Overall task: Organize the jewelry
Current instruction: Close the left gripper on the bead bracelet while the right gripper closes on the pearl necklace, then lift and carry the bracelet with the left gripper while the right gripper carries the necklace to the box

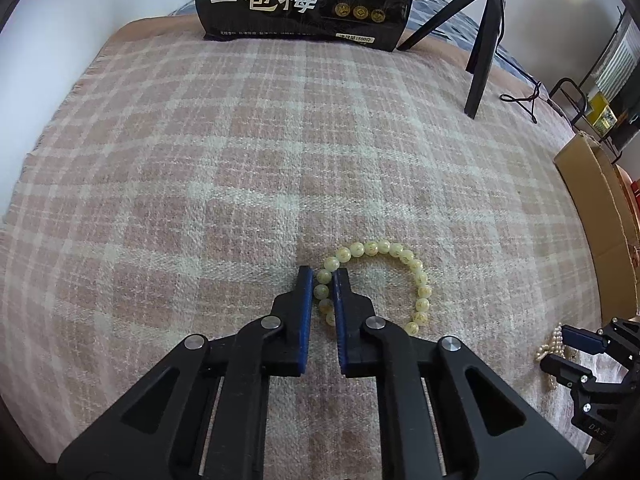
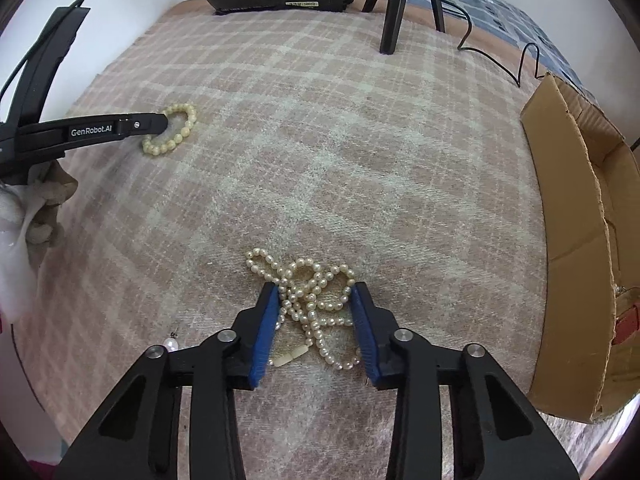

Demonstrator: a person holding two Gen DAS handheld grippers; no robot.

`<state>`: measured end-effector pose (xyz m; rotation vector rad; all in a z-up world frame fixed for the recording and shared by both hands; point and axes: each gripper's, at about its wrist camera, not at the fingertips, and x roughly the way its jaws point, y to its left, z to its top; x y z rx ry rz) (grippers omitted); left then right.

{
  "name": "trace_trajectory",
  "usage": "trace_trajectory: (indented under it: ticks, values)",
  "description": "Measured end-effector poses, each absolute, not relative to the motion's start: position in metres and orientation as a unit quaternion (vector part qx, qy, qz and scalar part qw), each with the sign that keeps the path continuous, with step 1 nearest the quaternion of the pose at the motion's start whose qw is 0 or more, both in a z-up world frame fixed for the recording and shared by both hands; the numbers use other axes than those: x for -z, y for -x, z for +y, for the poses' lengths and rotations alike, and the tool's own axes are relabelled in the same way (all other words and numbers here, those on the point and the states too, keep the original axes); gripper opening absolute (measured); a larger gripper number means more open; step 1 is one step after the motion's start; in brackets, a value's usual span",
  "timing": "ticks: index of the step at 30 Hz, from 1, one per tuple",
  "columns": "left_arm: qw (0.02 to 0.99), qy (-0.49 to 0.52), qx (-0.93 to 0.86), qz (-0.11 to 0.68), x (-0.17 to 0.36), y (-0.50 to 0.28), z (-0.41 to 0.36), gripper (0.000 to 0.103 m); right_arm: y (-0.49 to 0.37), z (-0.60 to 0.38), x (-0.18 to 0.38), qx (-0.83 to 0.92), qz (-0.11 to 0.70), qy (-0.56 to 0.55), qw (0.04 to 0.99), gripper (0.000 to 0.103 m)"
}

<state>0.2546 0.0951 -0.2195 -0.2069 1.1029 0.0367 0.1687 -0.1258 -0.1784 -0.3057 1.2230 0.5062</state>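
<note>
A pale yellow bead bracelet (image 1: 400, 276) lies on the pink plaid blanket (image 1: 240, 160). My left gripper (image 1: 323, 280) is shut on the bracelet's left side, low on the cloth. It also shows in the right wrist view (image 2: 160, 124) with the bracelet (image 2: 176, 132). A tangled pearl necklace (image 2: 312, 300) lies in a heap on the blanket. My right gripper (image 2: 316, 300) is open, one finger on each side of the heap. It shows in the left wrist view (image 1: 560, 346) at the far right by the pearls (image 1: 554, 340).
An open cardboard box (image 2: 568, 216) stands at the right edge of the blanket. A black snack bag (image 1: 304, 0) and a black tripod (image 1: 484, 40) with its cable stand at the back. A small pearl earring (image 2: 172, 344) lies left of my right gripper.
</note>
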Motion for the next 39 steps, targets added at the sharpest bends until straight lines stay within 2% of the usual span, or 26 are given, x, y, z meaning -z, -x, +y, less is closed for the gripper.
trace_trajectory:
  ticks: [2, 4, 12, 13, 28, 39]
  values:
    - [0.847, 0.097, -0.018, 0.523, 0.219, -0.255, 0.095, 0.008, -0.169, -0.124, 0.178, -0.234, 0.564, 0.143, 0.779, 0.017]
    - [0.847, 0.096, -0.019, 0.522, 0.219, -0.255, 0.094, 0.008, -0.168, -0.125, 0.178, -0.236, 0.561, 0.144, 0.780, 0.013]
    - [0.848, 0.102, -0.019, 0.521, 0.215, -0.251, 0.097, 0.007, -0.165, -0.126, 0.170, -0.238, 0.552, 0.139, 0.787, 0.009]
    - [0.848, 0.102, -0.018, 0.520, 0.214, -0.250, 0.097, 0.007, -0.165, -0.127, 0.168, -0.239, 0.550, 0.136, 0.788, 0.006]
    - [0.862, 0.103, -0.020, 0.496, 0.180, -0.233, 0.105, 0.005, -0.159, -0.136, 0.141, -0.249, 0.524, 0.106, 0.807, 0.006]
    - [0.875, 0.101, 0.002, 0.473, 0.150, -0.221, 0.092, 0.005, -0.157, -0.148, 0.101, -0.261, 0.490, 0.061, 0.829, 0.006]
